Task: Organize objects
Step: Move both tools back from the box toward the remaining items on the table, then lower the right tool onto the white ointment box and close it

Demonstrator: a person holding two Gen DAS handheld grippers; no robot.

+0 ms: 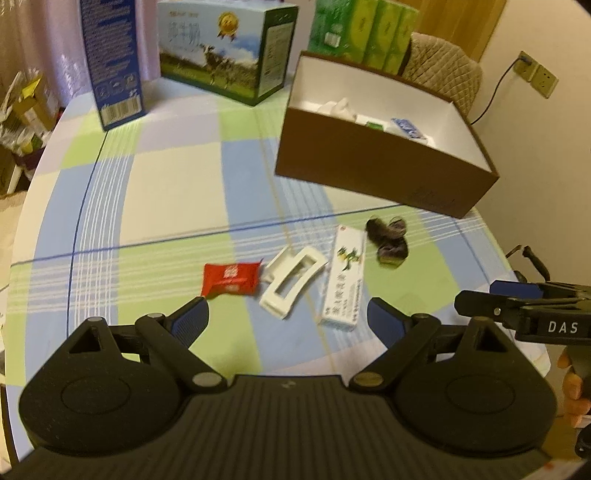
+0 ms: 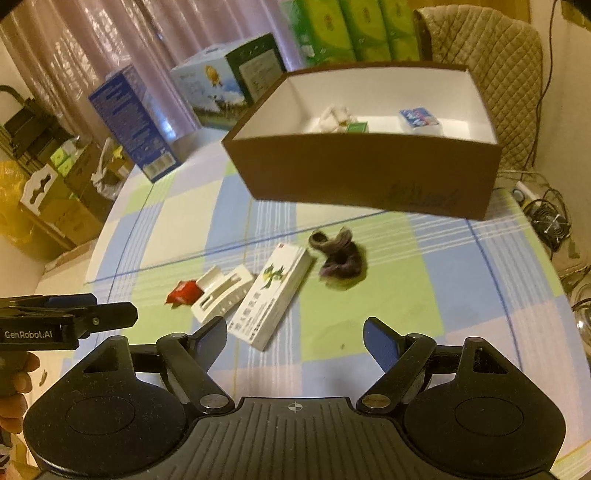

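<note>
- Left gripper point(image 1: 288, 314) hovers over the bench point(image 1: 166, 192), fingers spread wide, holding nothing.
- Right gripper point(image 2: 295, 332) also above the bench, fingers spread, empty.
- Right gripper shows at the right edge of the left view, left one at the left edge of the right view; a hand point(image 1: 574, 387) grips the right one's handle.
- Four loose things lie in a row near the bench front: red packet point(image 1: 231, 277), white clip point(image 1: 291, 286), white carton point(image 1: 345, 275), dark scrunchie point(image 1: 389, 240).
- Packet's right end touches the clip; the clip lies just beside the carton, contact unclear.
- Scrunchie sits just beyond the carton's far end, near the brown box point(image 1: 369, 166).
- Brown box is open on top, white inside, set behind the row.
- Inside it: white crumpled thing point(image 2: 334, 116), small green pack point(image 2: 356, 127), blue pack point(image 2: 419, 117).
- Behind on the bench: tall blue box point(image 1: 112, 62), cow-print box point(image 1: 225, 51), green tissue packs point(image 1: 365, 31).
- Quilted chair back point(image 1: 443, 74) is behind the brown box.
- Checked cloth covers the bench.
</note>
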